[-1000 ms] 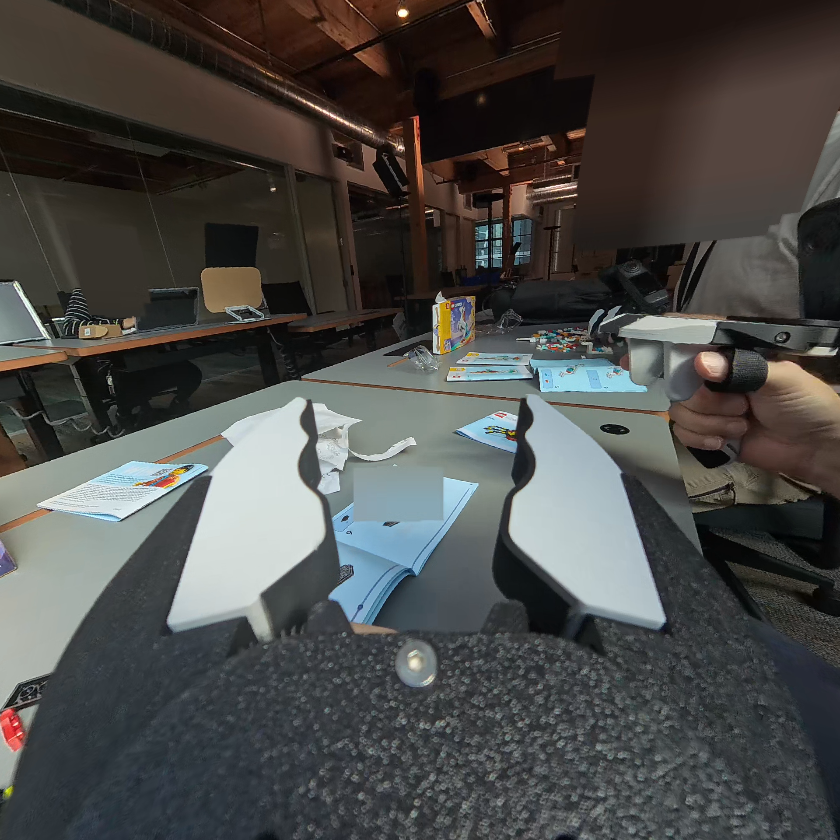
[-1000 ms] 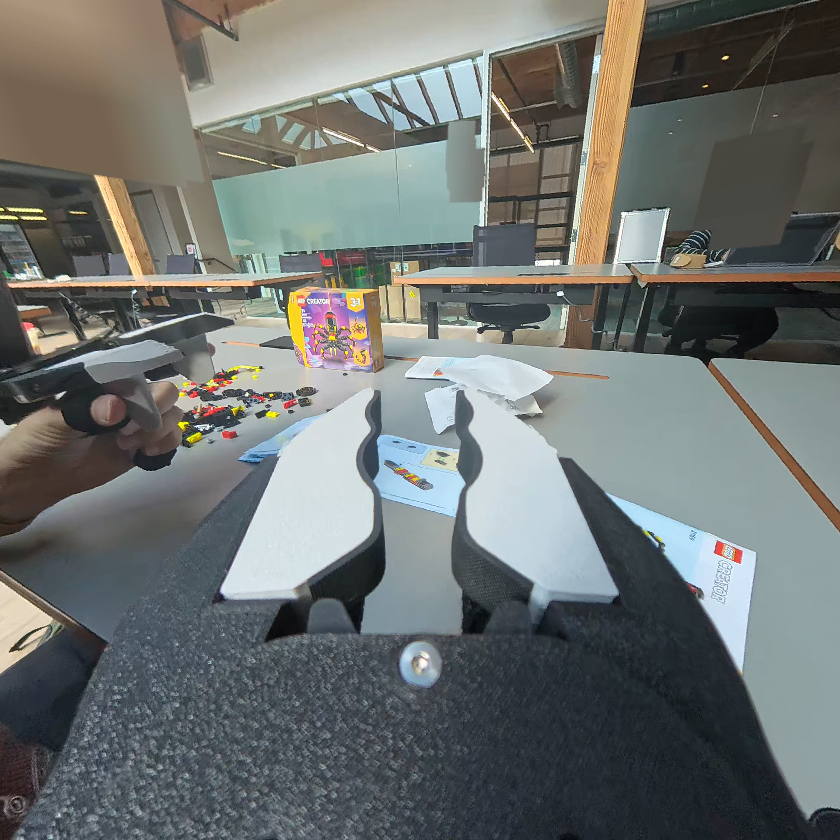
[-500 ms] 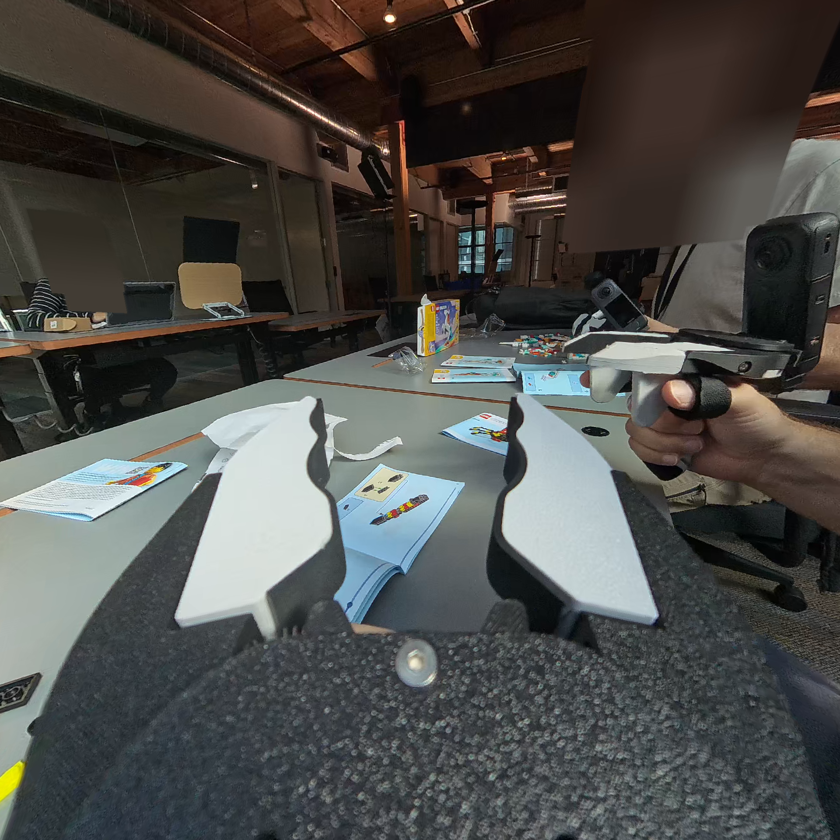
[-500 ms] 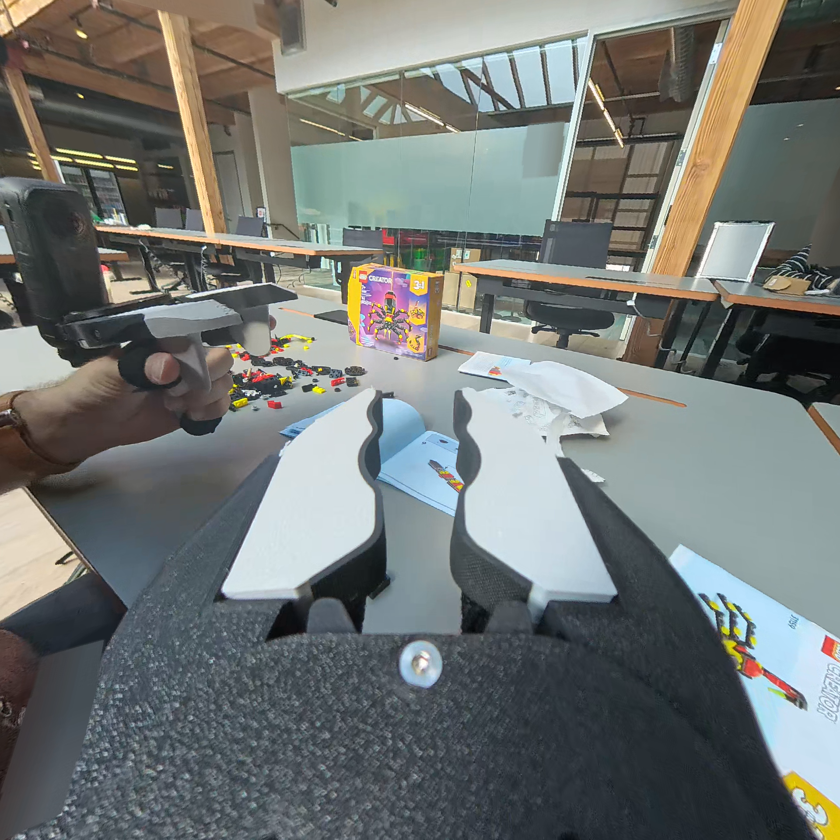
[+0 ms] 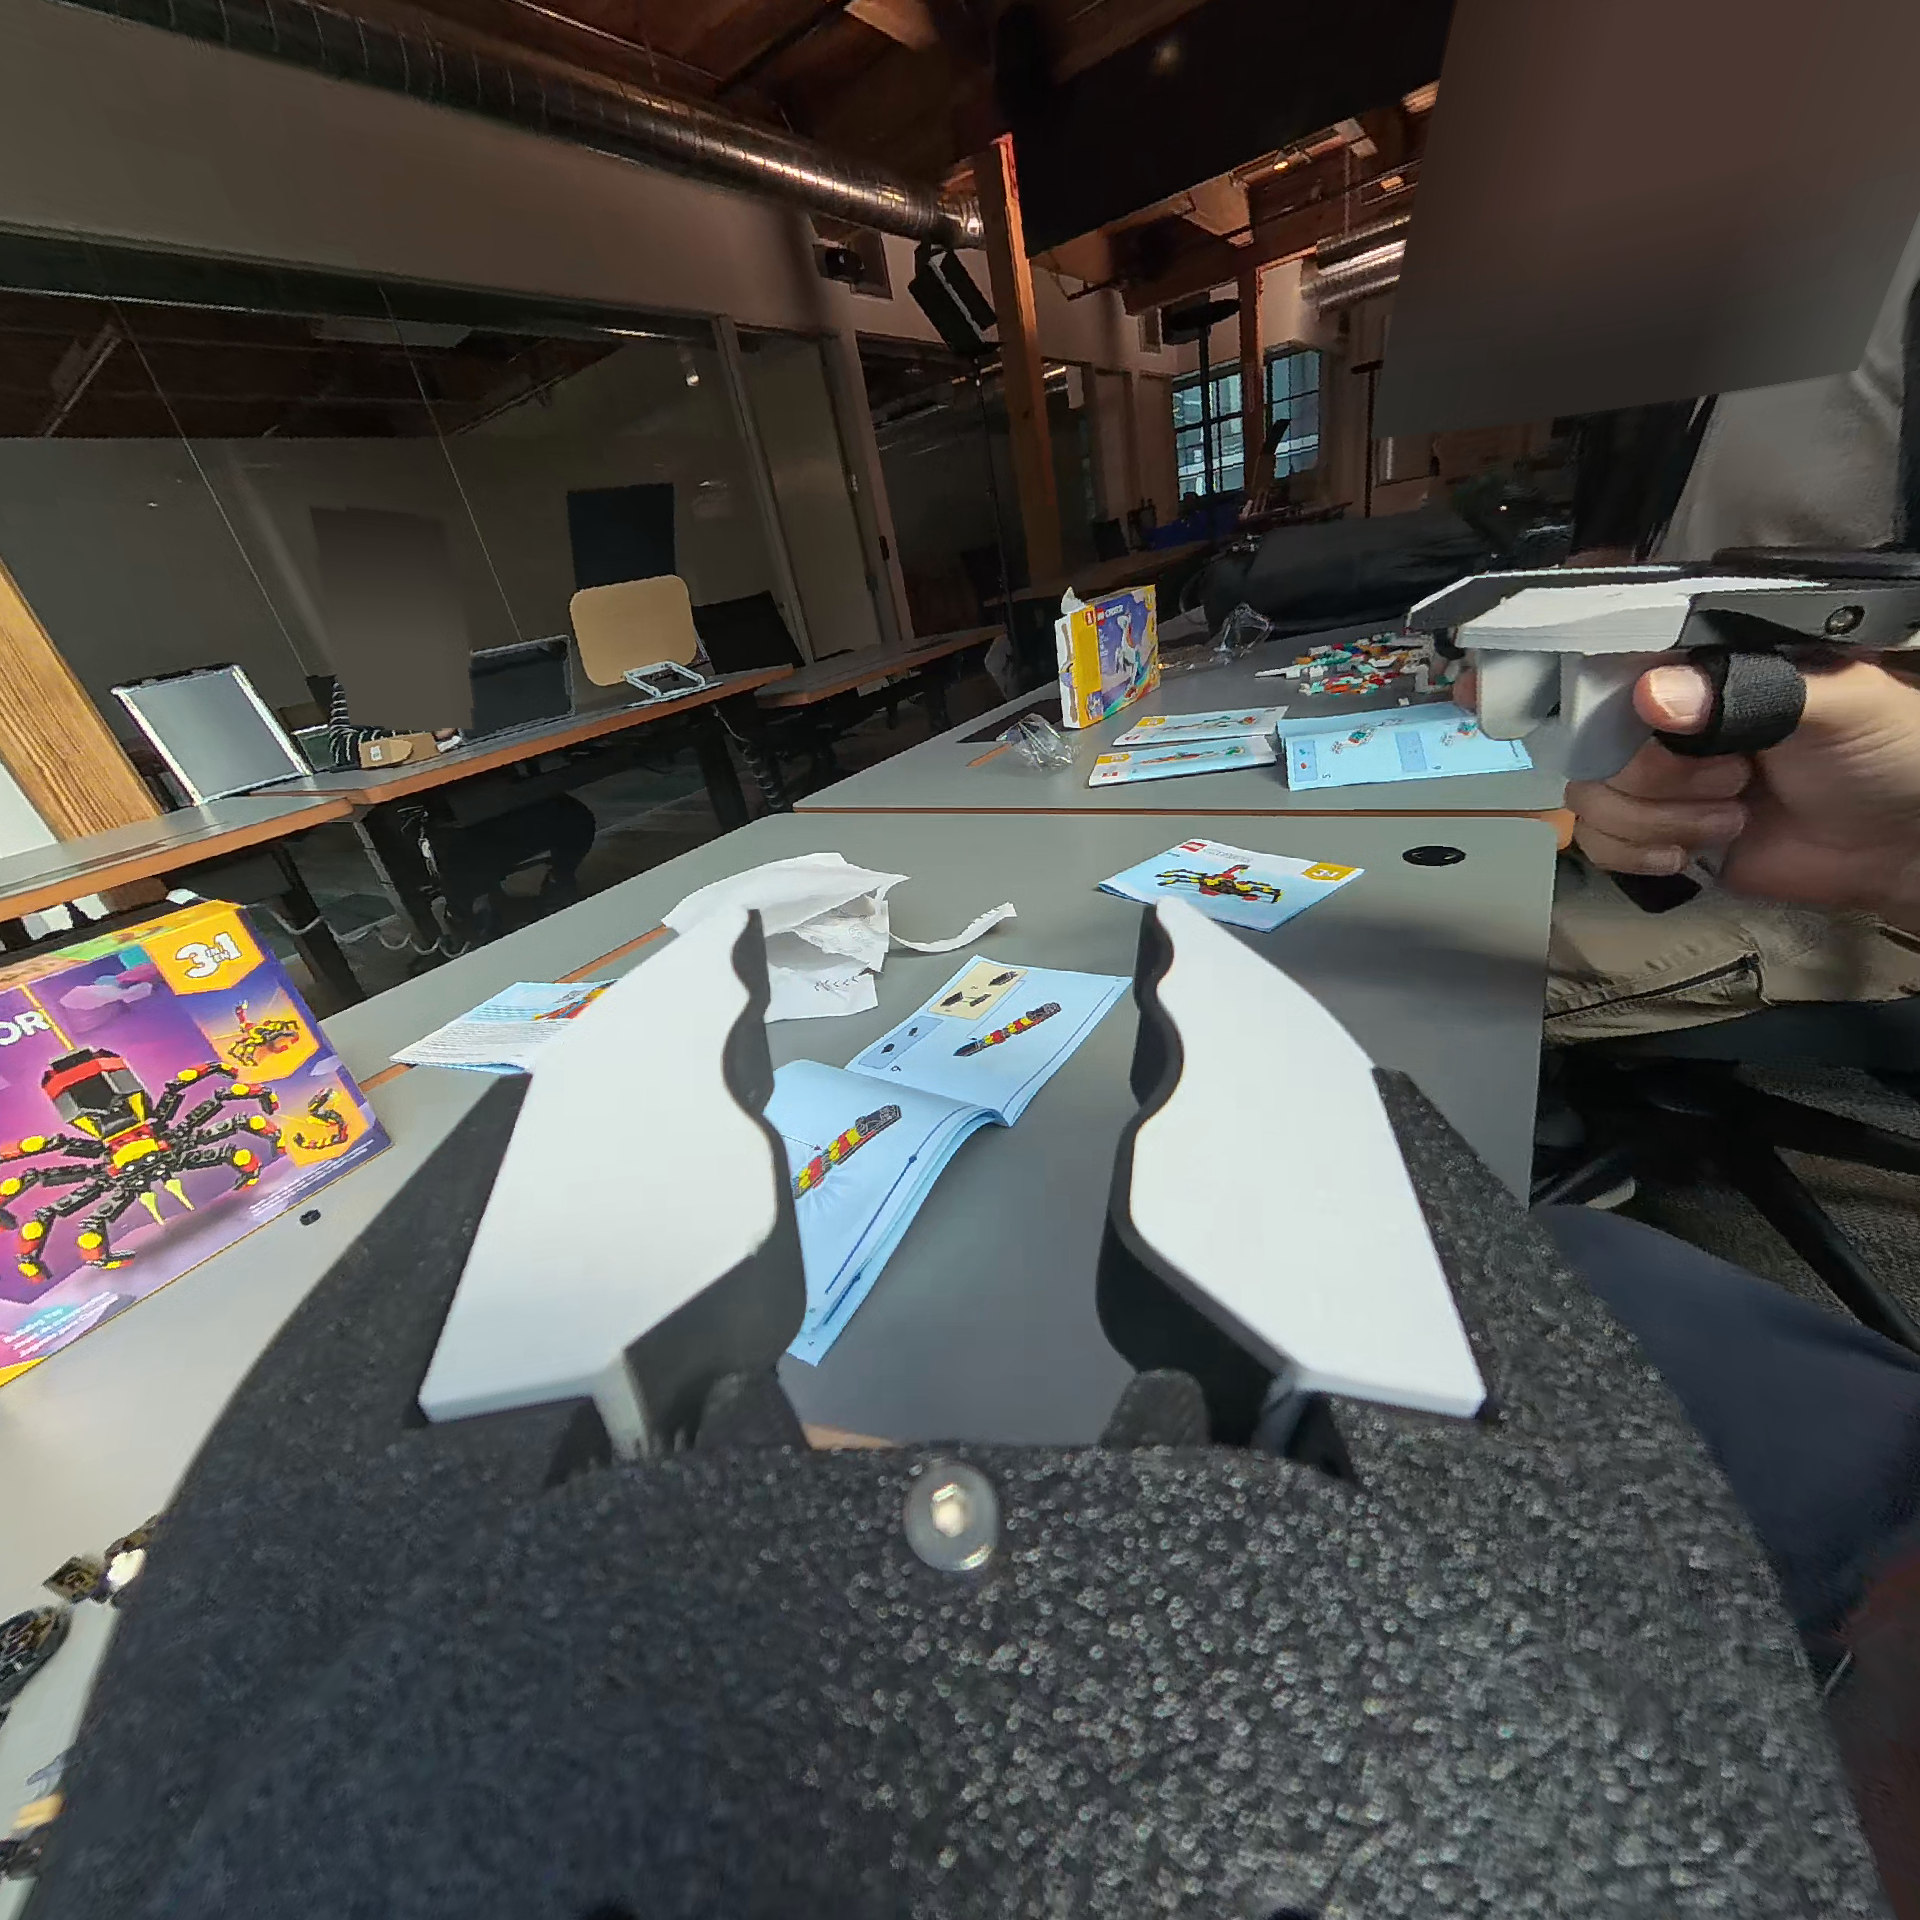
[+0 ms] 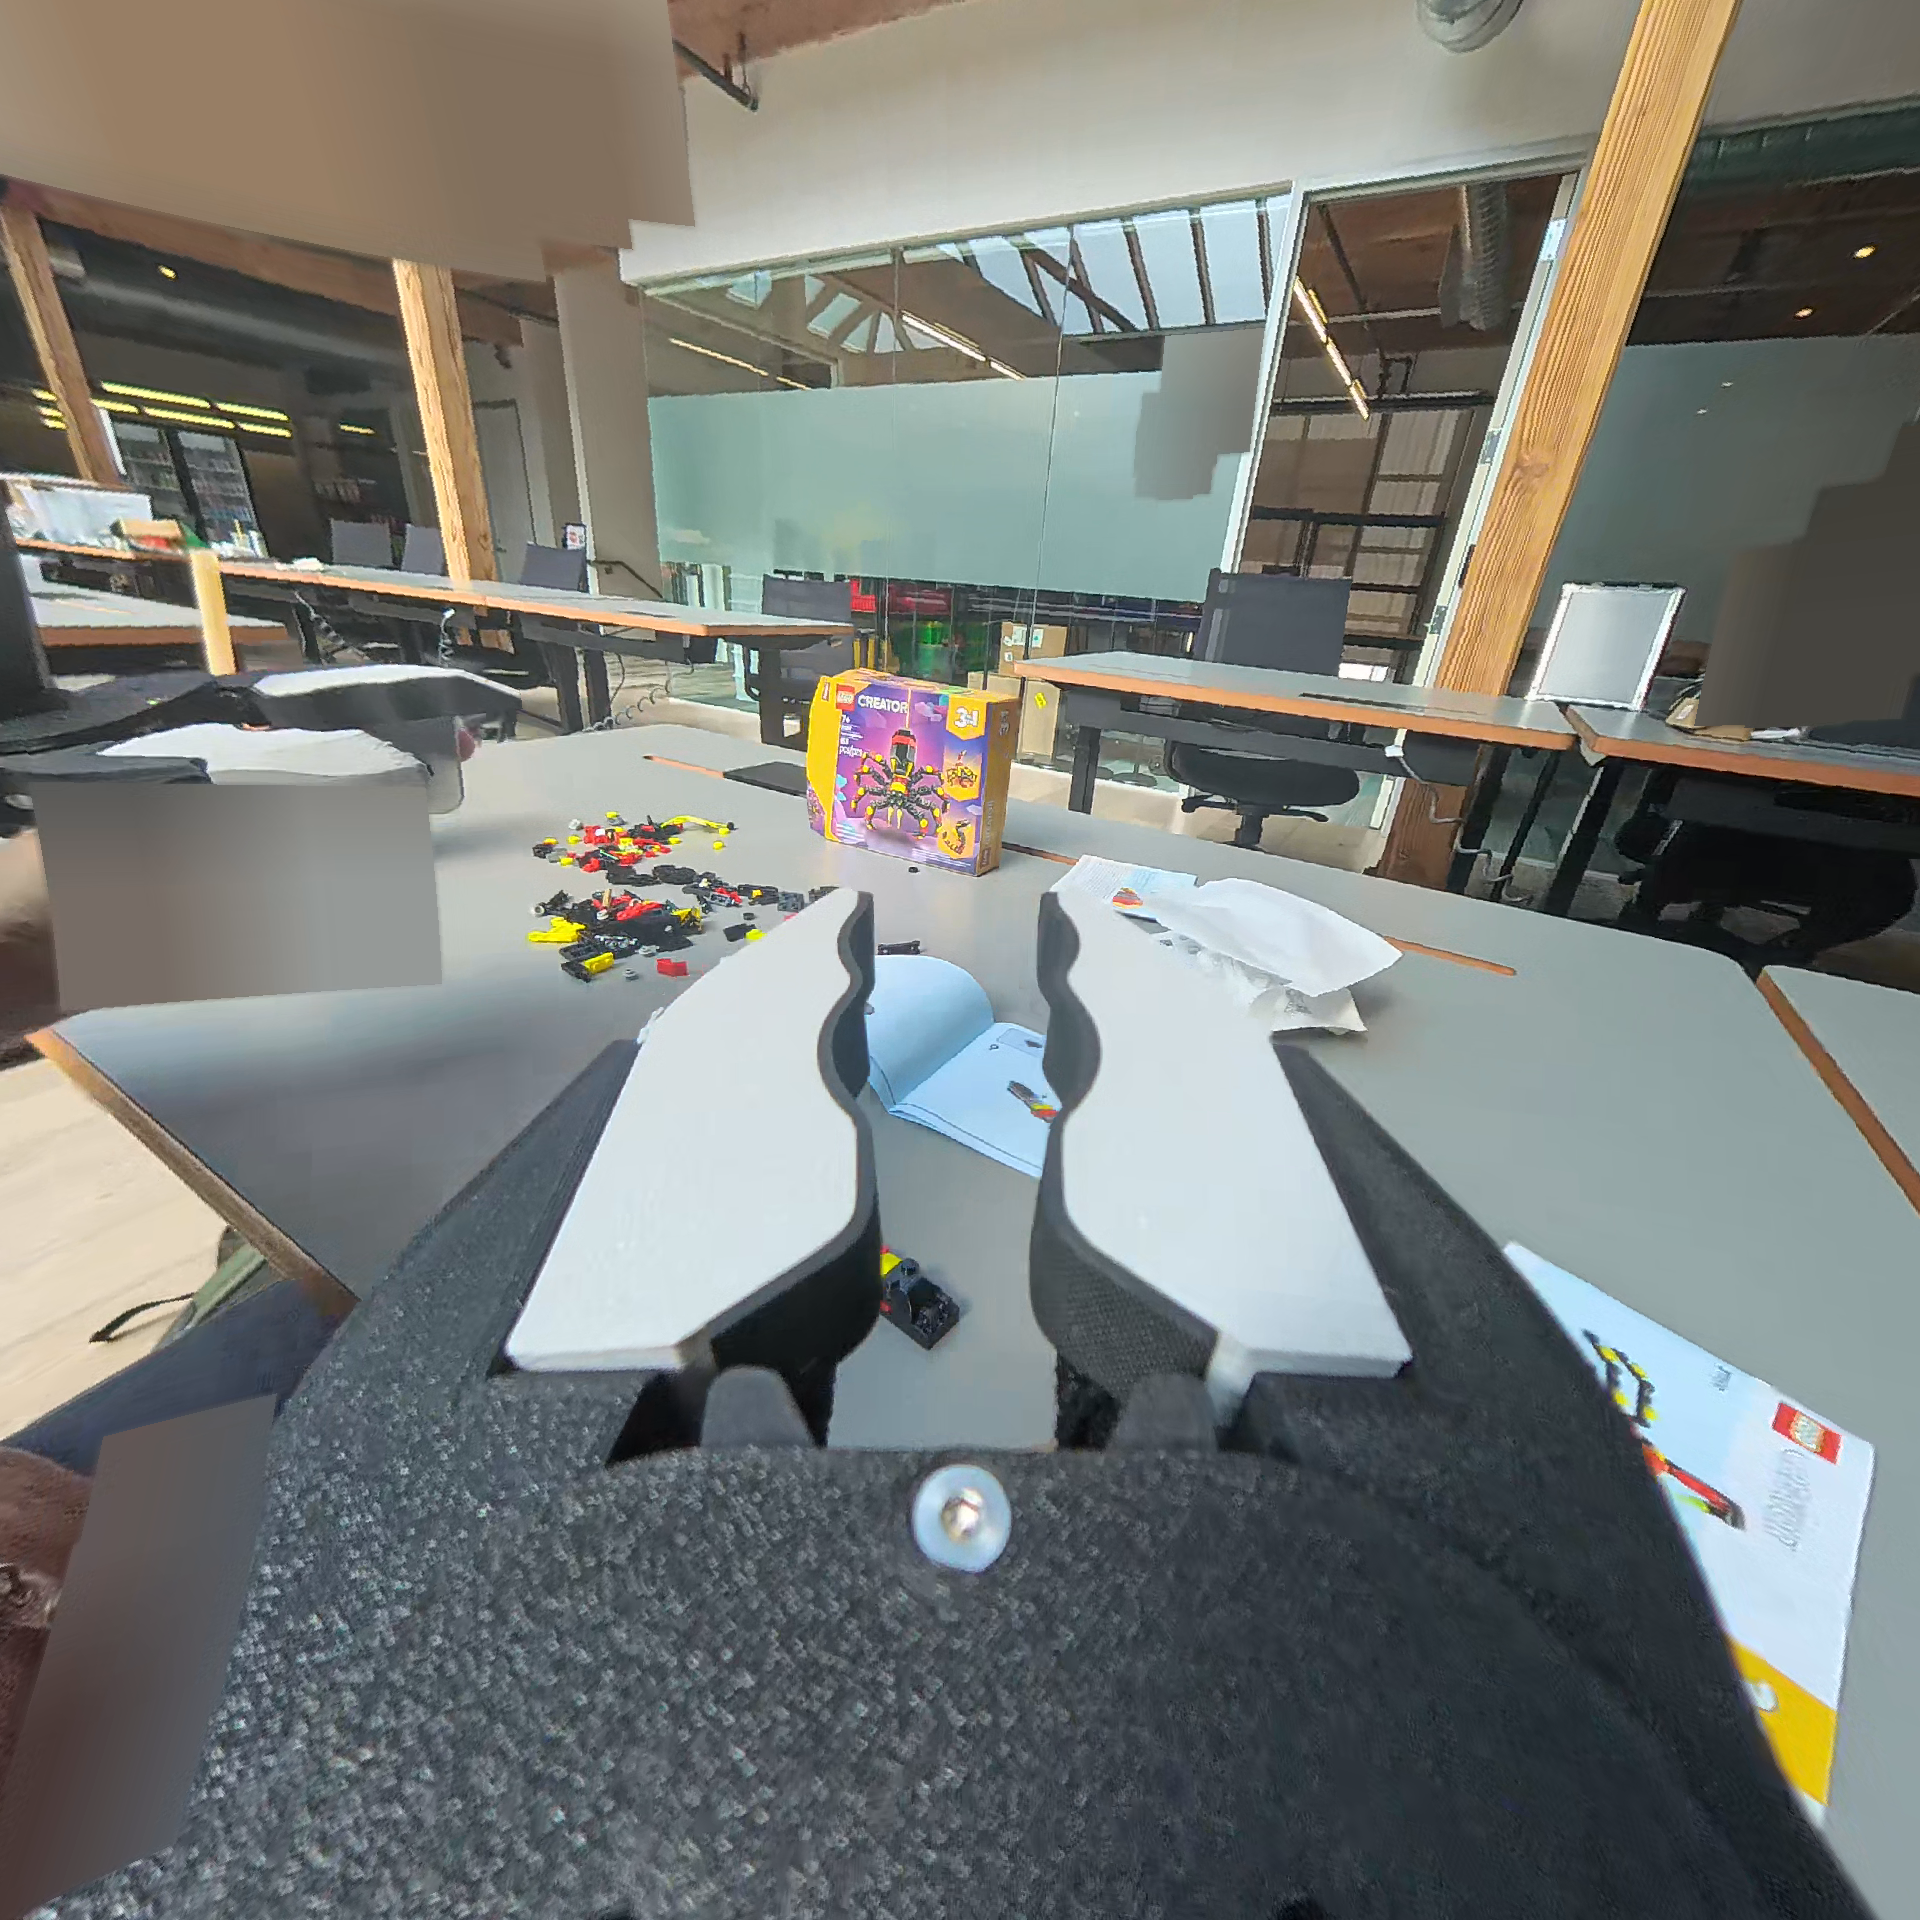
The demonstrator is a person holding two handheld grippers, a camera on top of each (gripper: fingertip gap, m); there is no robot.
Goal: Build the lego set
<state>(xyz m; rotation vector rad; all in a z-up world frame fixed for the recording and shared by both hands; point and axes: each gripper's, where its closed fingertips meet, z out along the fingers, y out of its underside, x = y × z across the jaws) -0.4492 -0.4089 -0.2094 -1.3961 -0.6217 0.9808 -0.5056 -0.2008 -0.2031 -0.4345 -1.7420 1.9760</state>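
Note:
My left gripper (image 5: 951, 925) is open and empty, held above the grey table (image 5: 1403, 987) over an open blue instruction booklet (image 5: 935, 1091). My right gripper (image 6: 954, 909) is open and empty, with the same booklet (image 6: 956, 1049) beyond its tips. A small black and yellow lego piece (image 6: 914, 1299) lies on the table under the right gripper. A pile of loose black, red and yellow bricks (image 6: 634, 883) lies at the far left. The purple set box (image 6: 909, 769) stands behind it and also shows in the left wrist view (image 5: 156, 1122). Each gripper shows in the other's view, the right one (image 5: 1444, 623) hand-held and the left one (image 6: 457, 732).
Crumpled white paper bags (image 6: 1247, 935) lie right of the booklet. A closed booklet (image 6: 1745, 1507) lies at the near right, with another (image 5: 499, 1023) near the box. A neighbouring table (image 5: 1143, 800) holds another set. The table's edge (image 6: 187, 1164) runs on the left.
Both views have swung to the left. The purple box has come into the left wrist view, and the small black piece now shows under the right gripper. Both grippers stay open.

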